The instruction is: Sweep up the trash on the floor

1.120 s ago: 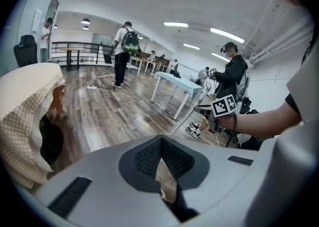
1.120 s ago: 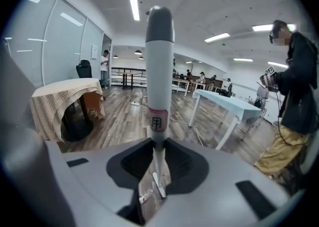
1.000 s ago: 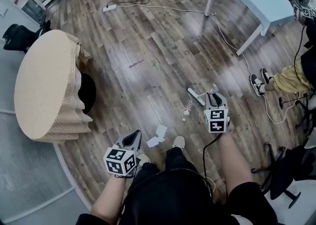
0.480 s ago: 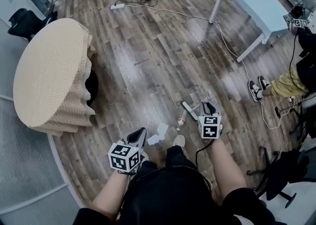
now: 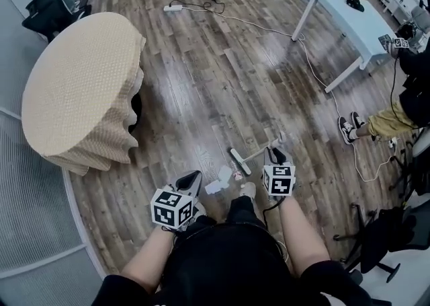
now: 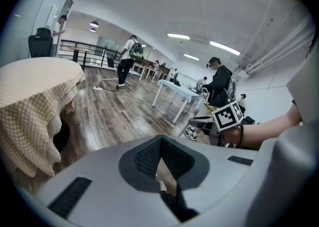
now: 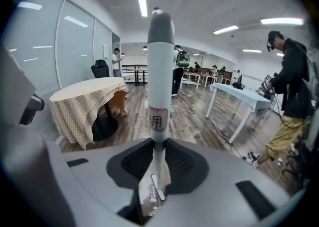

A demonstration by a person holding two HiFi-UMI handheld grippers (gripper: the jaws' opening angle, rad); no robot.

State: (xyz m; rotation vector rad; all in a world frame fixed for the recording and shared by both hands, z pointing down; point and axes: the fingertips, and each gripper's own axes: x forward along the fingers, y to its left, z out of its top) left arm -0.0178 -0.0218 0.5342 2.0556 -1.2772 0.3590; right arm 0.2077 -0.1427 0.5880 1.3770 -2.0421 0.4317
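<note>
In the head view my right gripper (image 5: 271, 157) is shut on the thin handle of a small white broom (image 5: 240, 161), whose head lies on the wooden floor just ahead of my feet. A small bottle (image 5: 236, 175) and white paper scraps (image 5: 218, 180) lie right beside the broom head. In the right gripper view the broom's handle (image 7: 159, 71) rises out of the shut right gripper (image 7: 158, 146). The bottle (image 7: 151, 194) shows below through the gap. My left gripper (image 5: 190, 180) hovers left of the scraps, shut with nothing seen held. The left gripper (image 6: 162, 156) looks the same in its own view.
A round table with a beige checked cloth (image 5: 77, 89) stands at the left. A light blue table (image 5: 349, 19) is at the far right, with a white cable (image 5: 316, 69) trailing across the floor. A seated person's feet (image 5: 349, 126) and a black chair (image 5: 386, 224) are on the right.
My right gripper has drawn the broom back toward my feet. The bottle has moved with it and now lies close to the paper scraps. The left gripper has barely shifted.
</note>
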